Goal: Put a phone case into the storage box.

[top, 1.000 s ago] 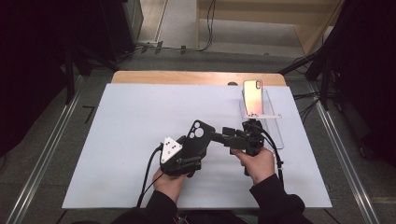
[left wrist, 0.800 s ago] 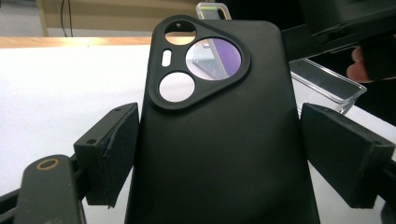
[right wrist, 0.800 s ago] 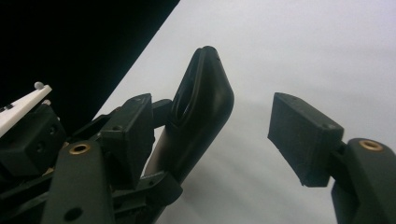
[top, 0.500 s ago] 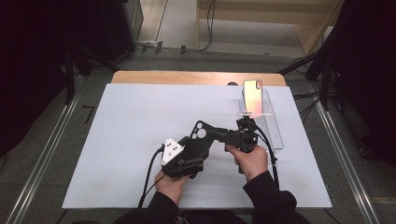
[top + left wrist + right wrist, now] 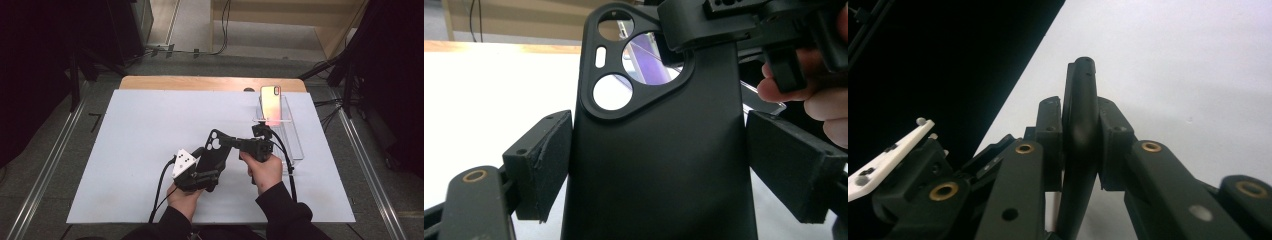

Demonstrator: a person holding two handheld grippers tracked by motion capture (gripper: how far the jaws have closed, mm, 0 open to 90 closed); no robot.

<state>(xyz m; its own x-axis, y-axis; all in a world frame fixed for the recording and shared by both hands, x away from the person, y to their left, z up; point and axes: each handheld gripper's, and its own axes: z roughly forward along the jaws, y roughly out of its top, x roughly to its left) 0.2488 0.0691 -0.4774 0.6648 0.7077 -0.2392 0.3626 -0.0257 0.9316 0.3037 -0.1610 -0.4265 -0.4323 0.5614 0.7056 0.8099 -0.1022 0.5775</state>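
Item: black phone case (image 5: 214, 150), empty, with a large camera cut-out at its far end. It is held up off the white table (image 5: 125, 150) between the two tools, in front of the person.

Handling (judged): light, thin-walled and somewhat flexible; it looks matte, so probably not slippery. Not fragile, though a hard squeeze could bow the sides. Best taken across its long edges or flat on its faces near a corner, clear of the cut-out.

Left tool (image 5: 659, 165): jaws spread wide, pads against both long edges of the case, carrying its near end.

Right tool (image 5: 1080, 145): jaws have just been closing; pads now pinch the case's thin wall, front and back, at the camera-end corner.

Nearby: a phone (image 5: 270, 102) propped on a clear stand (image 5: 292, 135), well apart.
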